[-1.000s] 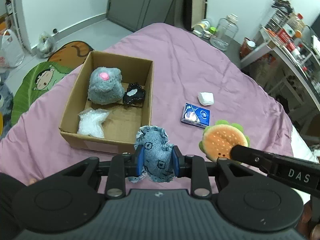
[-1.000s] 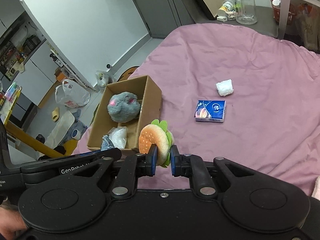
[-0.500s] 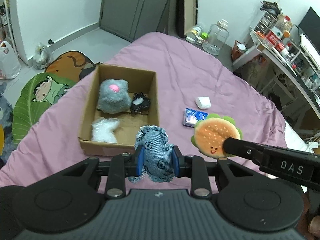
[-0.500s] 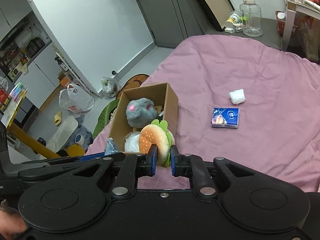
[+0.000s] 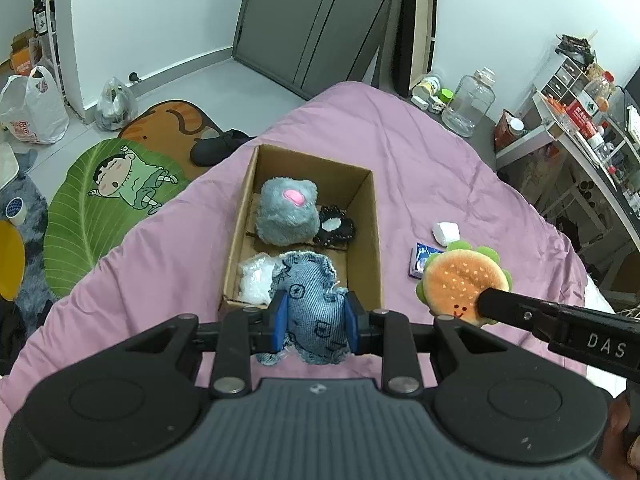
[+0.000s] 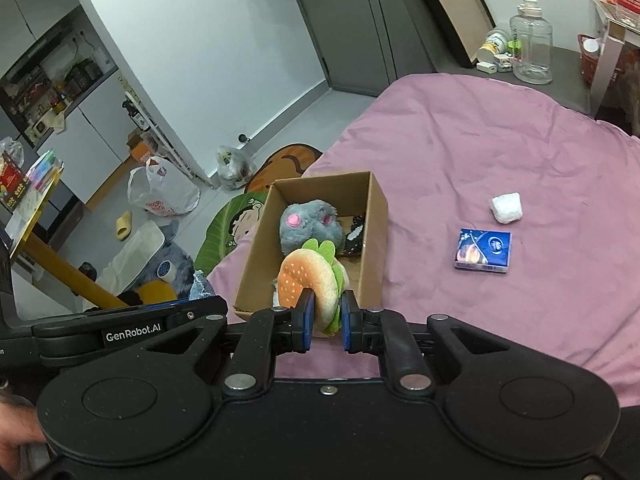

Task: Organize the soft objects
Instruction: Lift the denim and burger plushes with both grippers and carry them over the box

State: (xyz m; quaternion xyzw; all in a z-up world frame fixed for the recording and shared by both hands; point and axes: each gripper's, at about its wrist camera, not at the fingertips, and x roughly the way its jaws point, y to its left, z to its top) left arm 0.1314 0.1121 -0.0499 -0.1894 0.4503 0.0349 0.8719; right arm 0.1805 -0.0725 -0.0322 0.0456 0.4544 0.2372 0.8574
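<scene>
Brown cardboard box (image 5: 374, 216) near the bed's left edge holds 3 toys: grey fluffy plush (image 5: 286, 216), black one, white one. Left gripper (image 5: 316, 318) clamps frayed denim plush (image 5: 310, 300); right gripper (image 6: 325, 314) clamps orange burger plush (image 6: 308, 280). Both now over the box's near end, closer than before. On the pink bedspread: 1 blue tissue pack (image 6: 483, 250), 1 white wad (image 6: 506, 208).

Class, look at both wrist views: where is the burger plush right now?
The burger plush is clamped in the right claw, held in the air at the near right corner of the cardboard box, beside the denim plush.

A pink-covered bed (image 5: 420, 168) carries an open cardboard box (image 5: 372, 216), a blue tissue packet (image 6: 483, 249) and a white wad (image 6: 506, 208).
</scene>
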